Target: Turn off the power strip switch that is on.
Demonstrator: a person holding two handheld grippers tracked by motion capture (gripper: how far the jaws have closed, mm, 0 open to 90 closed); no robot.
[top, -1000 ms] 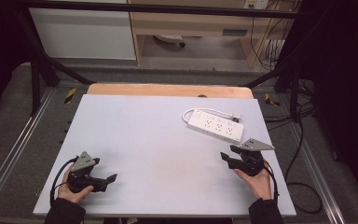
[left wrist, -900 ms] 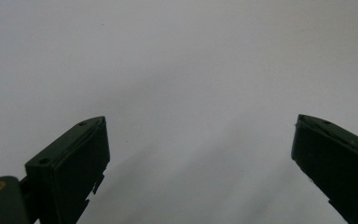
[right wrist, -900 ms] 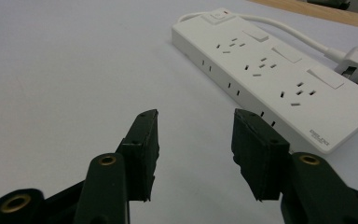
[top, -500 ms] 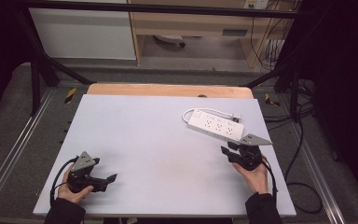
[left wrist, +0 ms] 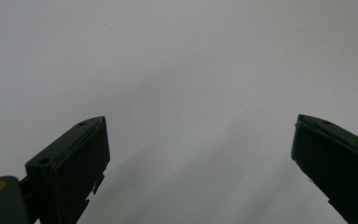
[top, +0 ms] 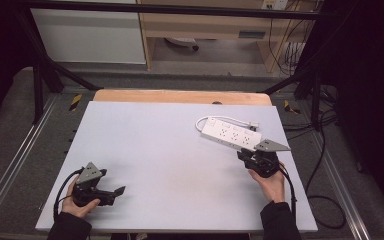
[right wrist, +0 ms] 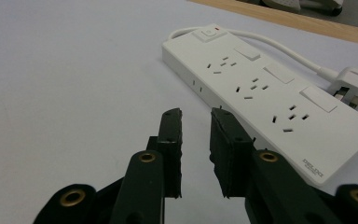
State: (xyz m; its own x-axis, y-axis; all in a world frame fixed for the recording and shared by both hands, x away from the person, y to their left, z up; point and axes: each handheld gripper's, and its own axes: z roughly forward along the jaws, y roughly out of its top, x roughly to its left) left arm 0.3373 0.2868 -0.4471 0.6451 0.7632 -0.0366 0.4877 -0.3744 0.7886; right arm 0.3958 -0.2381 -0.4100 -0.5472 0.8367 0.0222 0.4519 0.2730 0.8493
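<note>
A white power strip (top: pixel 231 135) lies flat at the table's right side, its switch end pointing to the far left and its cord looping to a plug (top: pixel 252 125). My right gripper (top: pixel 243 154) sits just short of the strip's near edge. In the right gripper view the strip (right wrist: pixel 265 88) runs just beyond and to the right of my right gripper (right wrist: pixel 196 114), whose jaws are almost shut, with a narrow gap and nothing between them. My left gripper (top: pixel 117 191) rests near the front left corner. It is wide open (left wrist: pixel 200 126) over bare table.
The pale grey tabletop (top: pixel 170 145) has a wooden strip (top: pixel 180 96) along its far edge. Black frame bars and cables (top: pixel 325 150) hang off the right side. A white plug (right wrist: pixel 354 81) lies beside the strip's far end.
My right gripper has moved forward and slightly left, up to the power strip's near edge. The left gripper has stayed in place.
</note>
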